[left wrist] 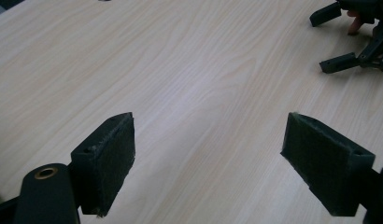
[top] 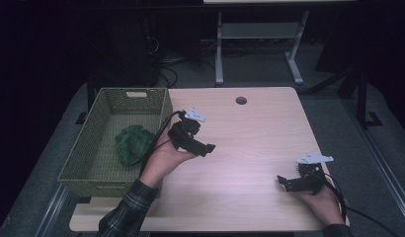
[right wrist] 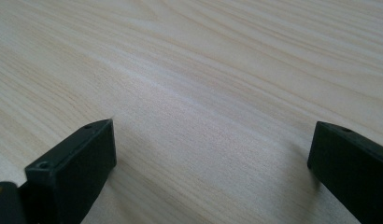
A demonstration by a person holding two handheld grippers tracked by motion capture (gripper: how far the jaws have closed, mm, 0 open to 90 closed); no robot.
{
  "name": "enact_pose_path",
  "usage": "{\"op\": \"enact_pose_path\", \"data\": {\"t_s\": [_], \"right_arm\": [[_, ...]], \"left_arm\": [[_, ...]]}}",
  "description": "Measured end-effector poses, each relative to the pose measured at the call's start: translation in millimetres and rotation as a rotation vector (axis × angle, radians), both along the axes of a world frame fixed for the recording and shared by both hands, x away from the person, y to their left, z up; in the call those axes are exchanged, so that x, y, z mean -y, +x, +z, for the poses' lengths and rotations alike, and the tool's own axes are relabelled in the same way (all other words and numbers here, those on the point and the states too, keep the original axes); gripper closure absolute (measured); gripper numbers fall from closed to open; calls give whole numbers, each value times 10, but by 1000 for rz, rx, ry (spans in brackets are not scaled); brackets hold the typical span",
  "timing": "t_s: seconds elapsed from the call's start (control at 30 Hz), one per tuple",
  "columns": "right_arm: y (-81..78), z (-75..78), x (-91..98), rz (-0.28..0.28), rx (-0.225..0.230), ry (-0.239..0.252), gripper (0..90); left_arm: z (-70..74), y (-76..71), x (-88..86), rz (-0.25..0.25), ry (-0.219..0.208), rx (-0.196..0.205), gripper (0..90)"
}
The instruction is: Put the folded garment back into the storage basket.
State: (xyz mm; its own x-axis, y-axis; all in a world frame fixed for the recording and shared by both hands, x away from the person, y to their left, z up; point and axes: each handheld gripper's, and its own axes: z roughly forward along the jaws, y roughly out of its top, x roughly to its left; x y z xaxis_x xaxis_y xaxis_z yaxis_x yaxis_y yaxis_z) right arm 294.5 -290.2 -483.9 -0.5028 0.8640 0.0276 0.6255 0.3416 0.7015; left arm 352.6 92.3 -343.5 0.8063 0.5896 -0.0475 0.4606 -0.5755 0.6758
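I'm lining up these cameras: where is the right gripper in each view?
High view: right gripper low right, jaws pointing left.
Left gripper view: top right corner, jaws open.
Right gripper view: its own jaws at the bottom corners.
Shared landmark: the pale wood table.

Two black handheld units: left gripper and right gripper, each topped by a pale grey three-cornered plate and trailing a black cable. Flat rectangular black jaws with small screw holes, brass-ringed bore beside one. Dark green plaid sleeve on left forearm.
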Motion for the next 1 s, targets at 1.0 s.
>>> {"op": "enact_pose_path", "data": {"t_s": [1.0], "right_arm": [[0, 0, 0, 0, 0, 0, 6]], "left_arm": [[-1217, -188, 239, -22, 118, -22, 137]]}}
